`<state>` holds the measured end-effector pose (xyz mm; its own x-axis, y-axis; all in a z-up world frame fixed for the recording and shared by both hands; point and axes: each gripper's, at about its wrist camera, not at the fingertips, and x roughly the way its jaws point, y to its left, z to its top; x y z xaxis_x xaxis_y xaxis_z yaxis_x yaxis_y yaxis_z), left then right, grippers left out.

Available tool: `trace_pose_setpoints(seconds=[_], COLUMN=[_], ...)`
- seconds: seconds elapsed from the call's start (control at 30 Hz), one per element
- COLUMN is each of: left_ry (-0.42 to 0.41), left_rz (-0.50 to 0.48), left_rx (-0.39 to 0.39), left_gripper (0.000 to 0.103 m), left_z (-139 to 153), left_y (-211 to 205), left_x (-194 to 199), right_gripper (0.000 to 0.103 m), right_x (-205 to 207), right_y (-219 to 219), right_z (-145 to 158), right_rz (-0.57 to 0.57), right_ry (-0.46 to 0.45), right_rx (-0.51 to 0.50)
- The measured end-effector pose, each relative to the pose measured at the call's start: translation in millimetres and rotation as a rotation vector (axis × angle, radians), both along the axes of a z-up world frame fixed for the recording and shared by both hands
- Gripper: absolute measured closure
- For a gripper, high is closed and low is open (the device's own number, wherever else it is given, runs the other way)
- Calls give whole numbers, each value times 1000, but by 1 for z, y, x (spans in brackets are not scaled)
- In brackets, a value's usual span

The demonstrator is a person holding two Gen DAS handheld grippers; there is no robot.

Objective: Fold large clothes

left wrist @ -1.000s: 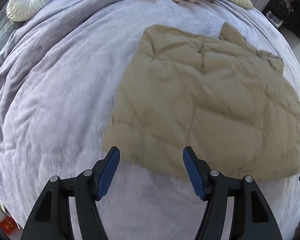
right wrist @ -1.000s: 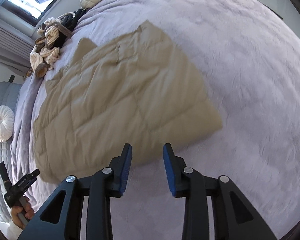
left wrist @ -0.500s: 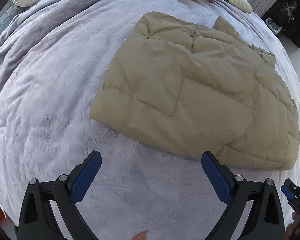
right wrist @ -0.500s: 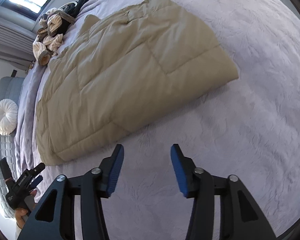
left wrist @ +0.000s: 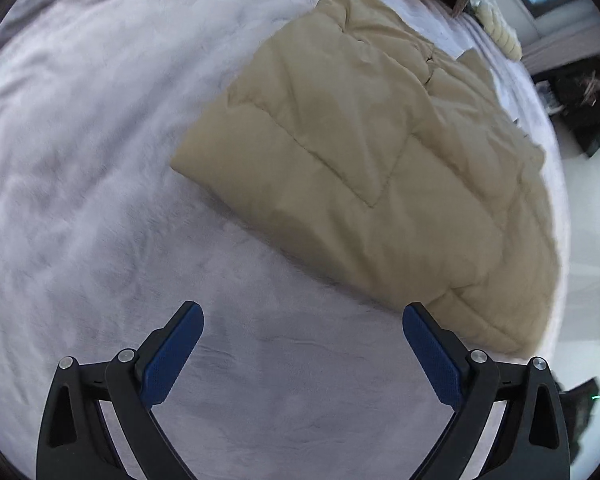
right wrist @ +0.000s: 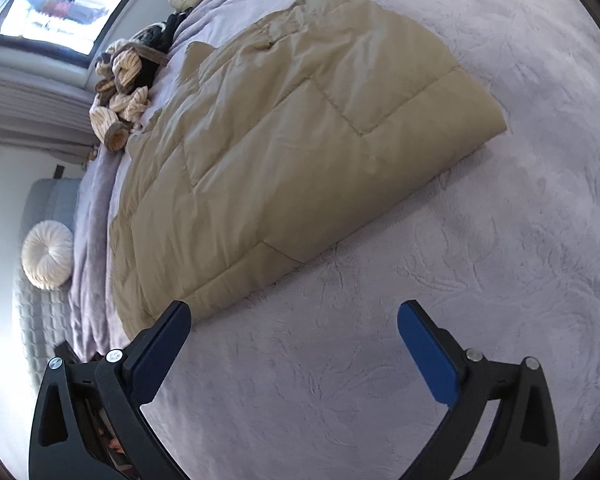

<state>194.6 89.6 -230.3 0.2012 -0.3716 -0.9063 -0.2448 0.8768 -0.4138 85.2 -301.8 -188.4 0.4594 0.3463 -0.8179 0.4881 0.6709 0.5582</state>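
Note:
A tan quilted puffer jacket (left wrist: 380,152) lies folded flat on the lilac blanket (left wrist: 100,160); in the right wrist view the same jacket (right wrist: 300,140) stretches from the upper middle toward the lower left. My left gripper (left wrist: 302,312) hangs open over bare blanket just in front of the jacket's folded near edge, with nothing between its blue pads. My right gripper (right wrist: 294,312) has its jaws opening wide, empty, its left fingertip close to the jacket's lower corner above the blanket (right wrist: 460,280).
A heap of striped and dark clothes (right wrist: 128,80) lies past the jacket by the window. A round white cushion (right wrist: 48,254) rests at the bed's left side. A cream pillow (left wrist: 500,32) sits at the far edge. Dark furniture (left wrist: 580,104) stands beyond the bed.
Both grippers let go of the jacket's edge and spread wide. They drew back and lower, so the folded jacket now lies farther ahead. The left view rolled, shifting the jacket right.

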Motion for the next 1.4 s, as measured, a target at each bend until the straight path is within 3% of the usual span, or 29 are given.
trace_pose_setpoints(seconds=[0.17, 0.3, 0.47, 0.77, 1.03, 1.2, 1.23, 1.27, 1.37, 1.4], left_ry=[-27, -45, -53, -102, -125, -124, -130, -141, -165, -181], left_rz=[38, 37, 78, 70, 149, 138, 135, 126, 89, 75], left_rx=[-143, -198, -280, -257, -323, -307, -309, -314, -339, -344], left_gripper=[3, 3, 3, 3, 3, 4, 15, 37, 69, 73], left_z=[-6, -14, -28, -44, -64, -69, -68, -66, -54, -49], left_y=[9, 12, 27, 31, 11, 4, 2, 1, -6, -7], left_x=[0, 2, 18, 56, 84, 95, 98, 98, 103, 104], right_gripper=[0, 0, 0, 0, 0, 0, 0, 0, 0, 3], right_x=[2, 6, 7, 28, 53, 76, 80, 82, 82, 82], right_y=[-7, -14, -25, -42, -51, -46, -44, -44, -45, -46], right_z=[-10, -21, -29, -49, -79, -88, -88, -88, -86, -86], right_rz=[-16, -41, -96, -167, -219, -210, -210, -213, -226, -230], right_ry=[22, 28, -23, -92, -159, -189, -188, -187, -184, -176], right_rx=[65, 184, 254, 367, 440, 429, 424, 425, 451, 457])
